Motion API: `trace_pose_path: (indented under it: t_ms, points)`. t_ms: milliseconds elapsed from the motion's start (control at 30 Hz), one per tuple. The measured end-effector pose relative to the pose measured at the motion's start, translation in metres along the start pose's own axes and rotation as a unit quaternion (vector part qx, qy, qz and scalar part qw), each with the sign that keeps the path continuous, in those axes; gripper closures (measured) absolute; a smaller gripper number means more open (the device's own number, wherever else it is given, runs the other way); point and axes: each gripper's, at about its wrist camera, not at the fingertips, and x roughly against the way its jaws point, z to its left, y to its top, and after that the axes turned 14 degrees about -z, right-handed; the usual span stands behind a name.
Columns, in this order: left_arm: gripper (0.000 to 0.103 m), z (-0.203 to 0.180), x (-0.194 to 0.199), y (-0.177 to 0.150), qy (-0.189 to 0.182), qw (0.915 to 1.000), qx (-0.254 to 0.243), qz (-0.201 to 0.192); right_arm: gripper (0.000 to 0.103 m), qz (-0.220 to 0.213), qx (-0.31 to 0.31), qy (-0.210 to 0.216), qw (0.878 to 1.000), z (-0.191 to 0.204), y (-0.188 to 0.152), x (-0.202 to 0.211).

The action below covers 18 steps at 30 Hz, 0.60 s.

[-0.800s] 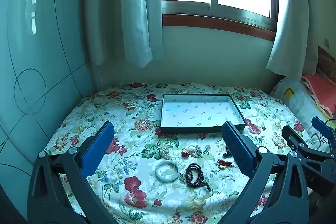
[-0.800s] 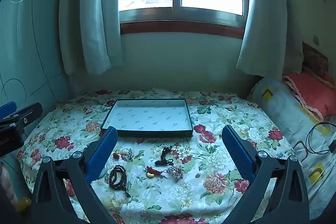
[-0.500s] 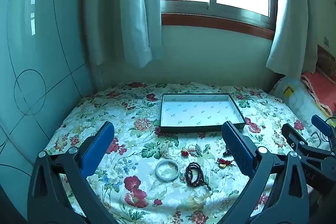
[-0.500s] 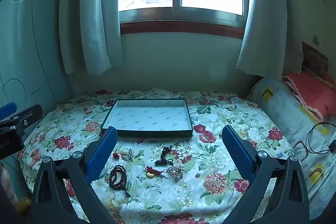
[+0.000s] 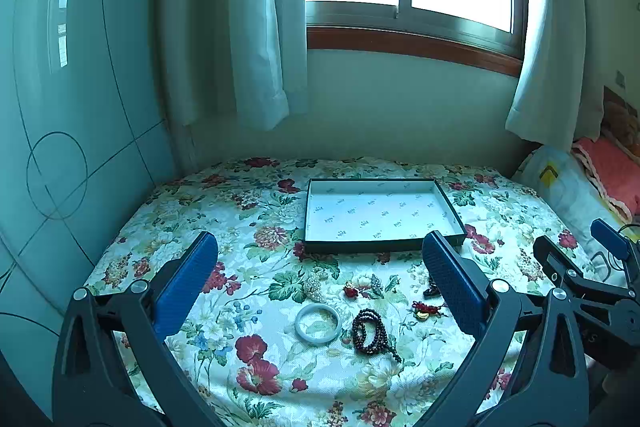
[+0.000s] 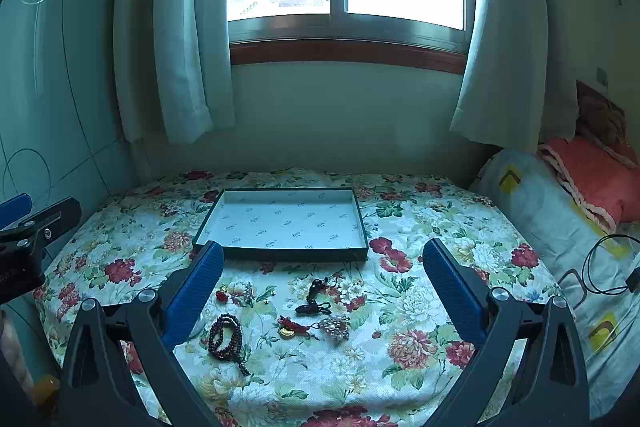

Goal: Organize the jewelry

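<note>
Barely shifted since the earlier frame, both tools hover over the floral bed, holding nothing. Left tool [image 5: 320, 283] stands spread above a bangle [image 5: 318, 323] and beads [image 5: 370, 333]; right tool [image 6: 320, 283] stands spread above pendants [image 6: 316, 297]. Beyond both lies the tray [image 6: 280, 253].

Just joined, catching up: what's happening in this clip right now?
A person holds two handheld grippers above a floral bedspread, jewelry sorting not yet begun. The left gripper and right gripper both have jaws wide open and hold nothing. The tray has nothing in it. The jewelry lies loose in front of it: a pale bangle, a dark bead bracelet, a red and gold charm, a black cord piece and a pearl cluster.
</note>
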Motion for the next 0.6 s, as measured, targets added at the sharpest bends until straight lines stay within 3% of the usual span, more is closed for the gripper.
trace_pose_path:
  t_ms: [600]
  points:
    - [0.002,-0.0067,0.0057,-0.0016,-0.003,1.0,-0.006,0.002,0.004,-0.002,0.001,-0.001,1.0,0.0008,0.0004,0.0009]
